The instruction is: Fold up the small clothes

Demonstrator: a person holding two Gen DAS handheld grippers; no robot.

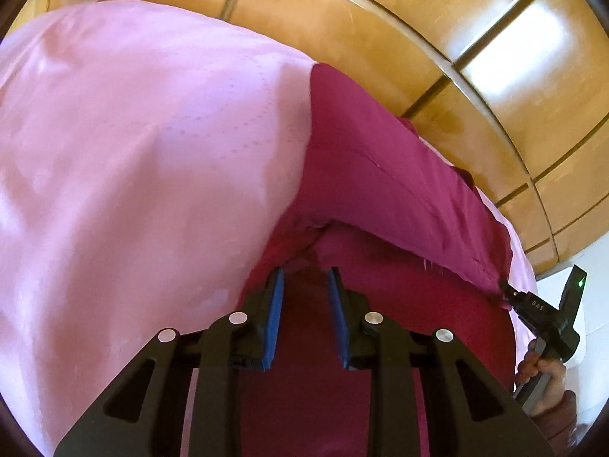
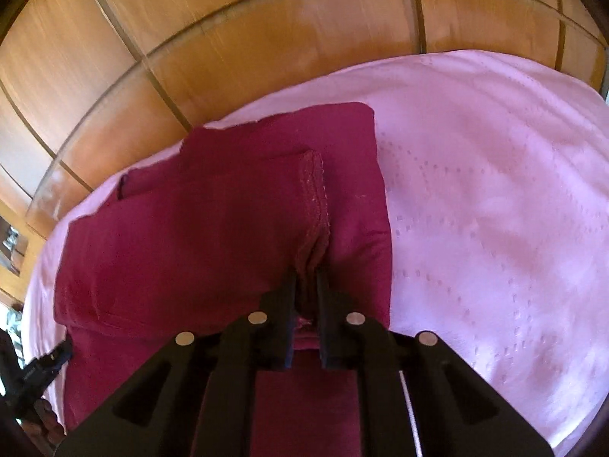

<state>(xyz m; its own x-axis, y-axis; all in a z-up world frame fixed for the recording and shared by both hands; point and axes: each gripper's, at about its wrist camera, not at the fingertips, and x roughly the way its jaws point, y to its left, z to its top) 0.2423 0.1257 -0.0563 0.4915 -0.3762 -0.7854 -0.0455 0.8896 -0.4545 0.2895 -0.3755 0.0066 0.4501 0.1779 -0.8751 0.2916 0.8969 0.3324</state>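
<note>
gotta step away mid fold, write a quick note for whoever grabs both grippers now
Left gripper: pinching a bunched edge of the maroon garment, blue pads narrow.
Right gripper: jaws nearly closed on a gathered fold by the stitched hem.
Garment lies on the pink sheet, next to the wooden wardrobe, partly doubled over already.
Left to do: carry the gripped edges across, lay flat, smooth, release.

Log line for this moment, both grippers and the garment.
left gripper: holding garment fold | right gripper: shut on hem | maroon garment: partly folded on pink sheet | fold: not finished
</note>
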